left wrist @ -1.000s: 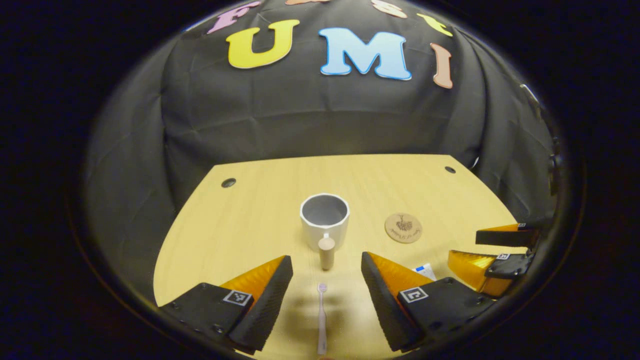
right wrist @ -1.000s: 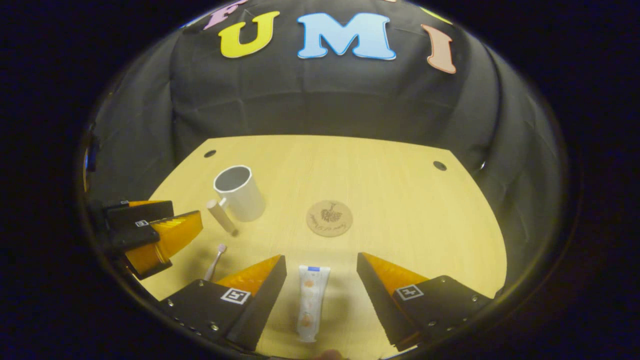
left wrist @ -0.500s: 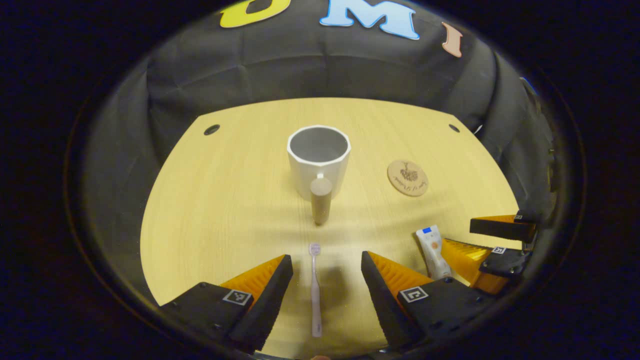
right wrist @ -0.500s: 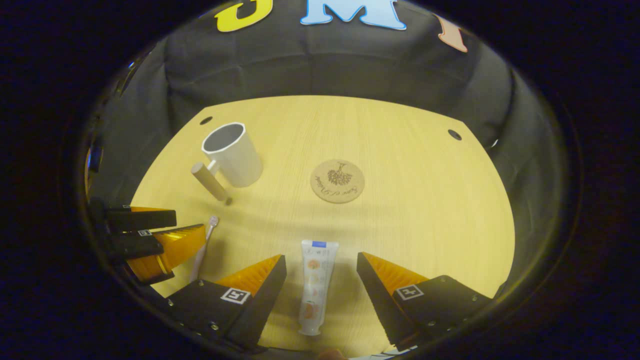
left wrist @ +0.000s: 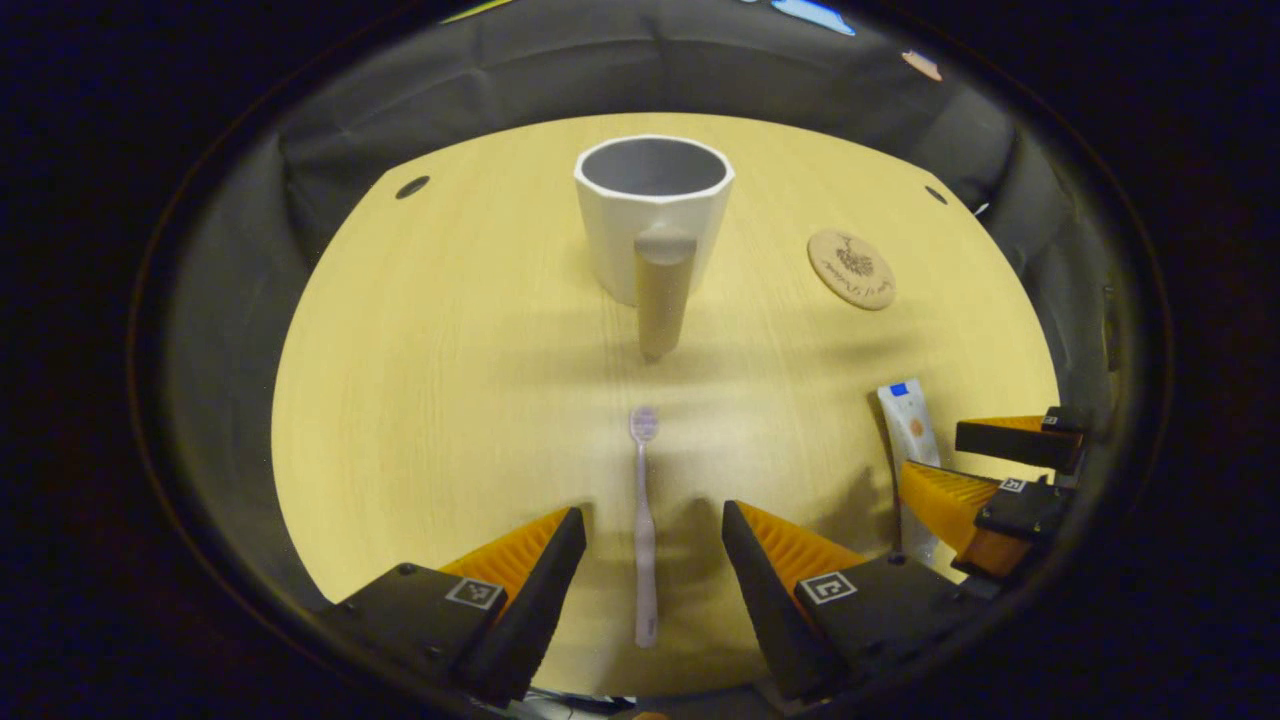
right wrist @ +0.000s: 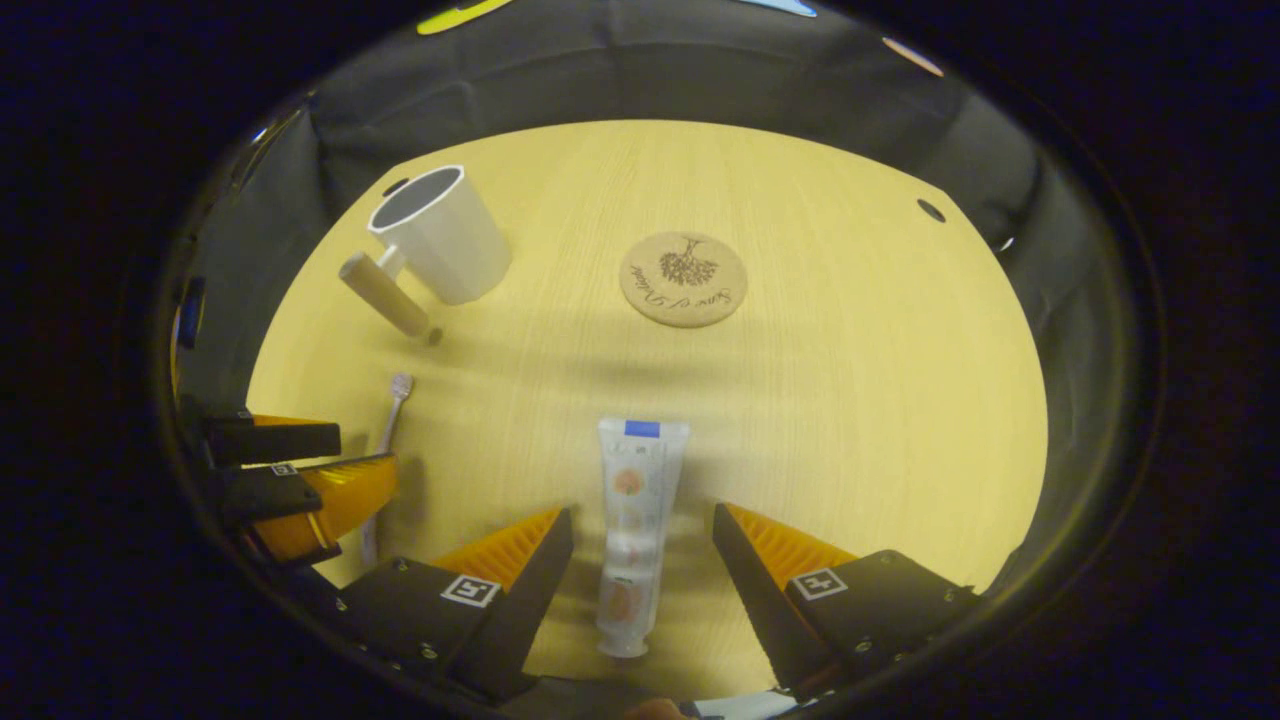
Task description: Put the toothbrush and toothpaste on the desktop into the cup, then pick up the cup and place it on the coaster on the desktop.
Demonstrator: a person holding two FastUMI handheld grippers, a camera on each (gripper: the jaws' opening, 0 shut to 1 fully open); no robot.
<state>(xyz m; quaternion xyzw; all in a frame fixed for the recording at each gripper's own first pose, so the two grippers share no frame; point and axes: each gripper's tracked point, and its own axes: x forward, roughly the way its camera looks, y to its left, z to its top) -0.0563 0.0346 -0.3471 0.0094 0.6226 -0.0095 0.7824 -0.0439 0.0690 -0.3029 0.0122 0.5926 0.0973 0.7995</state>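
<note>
Right gripper view — pale wooden desktop (right wrist: 850, 400)

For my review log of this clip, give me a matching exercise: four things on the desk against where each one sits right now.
Things:
1. pale purple toothbrush
2. white toothpaste tube with blue end
3. white faceted cup with wooden handle
4. round cork coaster

Places:
A. bare, nothing on it
B. between the open right tool fingers
C. upright, empty
D. between the open left tool fingers

Pairs: 1-D, 2-B, 3-C, 4-A
</note>
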